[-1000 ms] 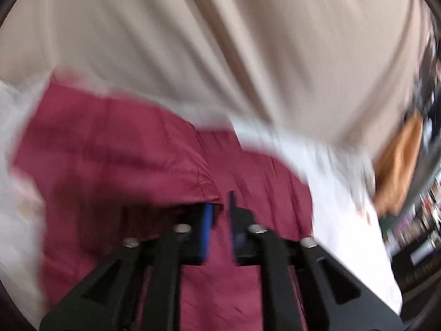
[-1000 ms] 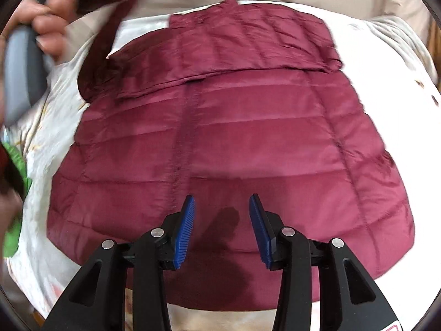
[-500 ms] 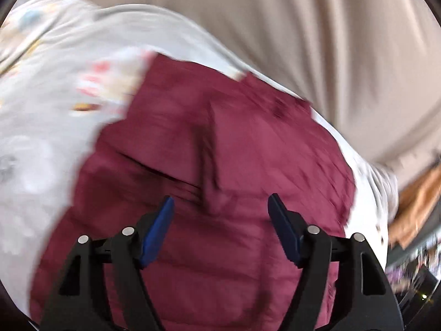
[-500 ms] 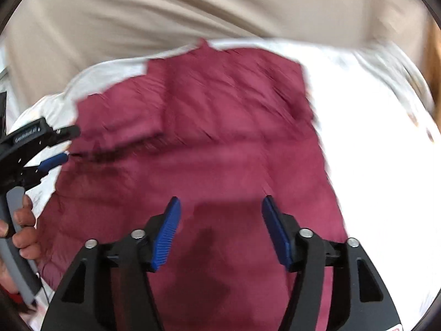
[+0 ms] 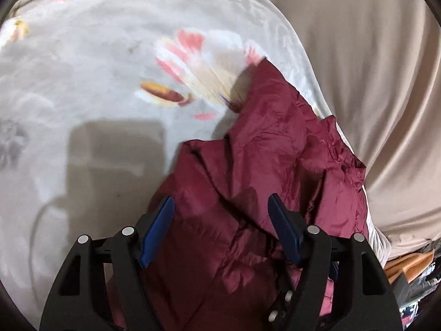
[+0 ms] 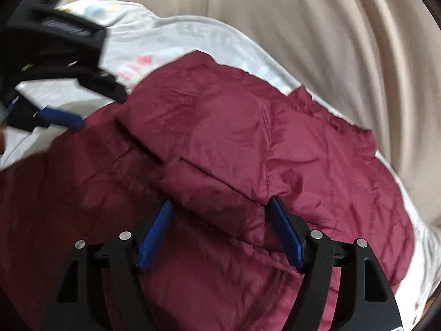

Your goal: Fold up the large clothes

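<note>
A maroon quilted jacket (image 6: 234, 138) lies on a pale floral blanket (image 5: 96, 82), with a folded layer across its upper part. My right gripper (image 6: 220, 207) hangs low over that fold. Its jaws are closing with a puffy ridge of the jacket between them, and the right pad (image 6: 284, 229) touches the fold's edge. My left gripper (image 5: 220, 209) stands open over the jacket's (image 5: 261, 151) crumpled left edge, its pads clear of the cloth. In the right wrist view the left gripper (image 6: 103, 110) shows at the jacket's far left edge.
A beige draped cloth (image 5: 372, 69) hangs behind the blanket's far edge, and also fills the top of the right wrist view (image 6: 303, 27). Orange and dark clutter (image 5: 408, 270) sits past the blanket's right corner. Bare blanket spreads left of the jacket.
The left gripper let go of the maroon cloth it had lifted, opened wide and dropped to the jacket's left edge. The right gripper swung across the jacket, opened wider, then narrowed.
</note>
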A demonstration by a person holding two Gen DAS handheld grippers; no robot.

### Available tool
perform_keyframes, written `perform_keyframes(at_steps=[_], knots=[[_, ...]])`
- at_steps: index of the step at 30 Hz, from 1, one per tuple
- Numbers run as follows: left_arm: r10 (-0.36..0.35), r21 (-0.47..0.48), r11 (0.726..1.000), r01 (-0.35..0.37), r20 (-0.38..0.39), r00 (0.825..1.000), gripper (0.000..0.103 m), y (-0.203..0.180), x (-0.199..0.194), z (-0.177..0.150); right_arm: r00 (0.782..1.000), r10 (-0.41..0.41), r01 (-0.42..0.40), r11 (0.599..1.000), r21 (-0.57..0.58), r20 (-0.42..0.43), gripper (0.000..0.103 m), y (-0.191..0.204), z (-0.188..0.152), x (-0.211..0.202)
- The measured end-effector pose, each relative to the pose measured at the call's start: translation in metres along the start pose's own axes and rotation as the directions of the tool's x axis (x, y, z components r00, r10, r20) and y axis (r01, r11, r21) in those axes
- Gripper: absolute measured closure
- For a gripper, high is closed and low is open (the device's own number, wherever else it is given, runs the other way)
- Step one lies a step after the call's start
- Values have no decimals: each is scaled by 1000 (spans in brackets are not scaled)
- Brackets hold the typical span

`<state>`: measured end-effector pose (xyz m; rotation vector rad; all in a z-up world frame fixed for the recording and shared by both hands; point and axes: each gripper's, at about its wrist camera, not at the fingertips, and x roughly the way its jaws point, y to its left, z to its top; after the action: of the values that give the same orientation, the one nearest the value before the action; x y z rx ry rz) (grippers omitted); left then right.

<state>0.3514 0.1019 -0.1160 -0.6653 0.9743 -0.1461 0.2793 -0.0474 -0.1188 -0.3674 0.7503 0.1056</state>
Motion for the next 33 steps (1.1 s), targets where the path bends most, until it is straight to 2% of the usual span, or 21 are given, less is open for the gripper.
perform_keyframes(at_steps=[1, 3, 5, 7, 10, 11, 12, 13, 15, 16, 17, 18, 20, 21, 22, 23, 26, 28, 29, 31, 33], knots=[[0, 1, 1000, 0, -8, 1000, 38, -2, 3, 3, 1000, 18, -18, 999, 43, -5, 87, -10, 4, 3], [-8, 10, 1000, 8, -8, 1000, 46, -6, 9, 6, 994, 104, -107, 971, 214, 26, 97, -44, 13, -6], [0, 26, 1000, 0, -5, 1000, 55, -9, 15, 13, 985, 131, -163, 916, 366, 110, 100, -83, 20, -26], [-38, 19, 999, 38, -20, 999, 61, -9, 17, 18, 962, 173, -262, 806, 530, 212, 102, -134, 15, -49], [-26, 29, 999, 25, 11, 1000, 61, -16, 11, 17, 934, 150, -350, 571, 743, 326, 102, -209, -30, -67], [-19, 46, 999, 18, 20, 1000, 61, -19, 11, 14, 933, 138, -354, 513, 783, 331, 101, -223, -46, -65], [-5, 59, 998, 4, 18, 1000, 61, -21, 13, 11, 952, 118, -304, 470, 829, 282, 100, -240, -67, -56], [11, 67, 998, -11, 2, 1000, 61, -23, 17, 7, 986, 57, -166, 482, 860, 158, 100, -252, -86, -43], [8, 51, 999, -7, -23, 1000, 61, -23, 22, 2, 999, 39, -15, 476, 879, -5, 99, -262, -112, -21], [-7, 40, 999, 8, -31, 999, 60, -24, 21, -2, 998, 60, 2, 450, 893, -32, 96, -265, -122, -14], [-19, 34, 999, 19, -26, 999, 59, -26, 20, -3, 996, 88, -24, 412, 911, -13, 92, -268, -131, -13], [-29, 32, 999, 30, -18, 999, 52, -28, 19, -4, 996, 85, -41, 399, 916, 8, 91, -268, -133, -16], [-44, 24, 999, 45, -10, 999, 40, -32, 19, -6, 996, 72, -71, 393, 917, 47, 77, -269, -131, -22], [-51, 7, 999, 51, -12, 999, 37, -32, 21, -6, 995, 73, -89, 390, 917, 65, 56, -269, -127, -24], [-56, -6, 998, 56, -20, 998, 34, -32, 24, -5, 995, 68, -95, 389, 916, 74, 47, -269, -125, -25], [-62, -18, 998, 61, -32, 998, 32, -33, 28, -4, 995, 65, -99, 394, 914, 79, 47, -269, -122, -26], [-55, -32, 998, 53, -63, 997, 39, -33, 40, -4, 996, 84, -64, 416, 907, 31, 51, -274, -115, -8], [-20, -8, 1000, 19, -41, 999, 80, -31, 40, -1, 991, 135, -60, 447, 893, -1, 99, -273, -104, 2], [-14, -7, 1000, 13, -31, 999, 96, -29, 38, 1, 993, 113, -84, 477, 875, 33, 99, -275, -96, -11], [-25, -19, 1000, 25, 28, 999, 103, -22, 26, 7, 979, 83, -201, 539, 818, 186, 100, -269, -74, -41], [4, -16, 1000, -3, 95, 995, 103, -17, 14, 12, 952, 75, -285, 558, 779, 295, 101, -267, -61, -60]])
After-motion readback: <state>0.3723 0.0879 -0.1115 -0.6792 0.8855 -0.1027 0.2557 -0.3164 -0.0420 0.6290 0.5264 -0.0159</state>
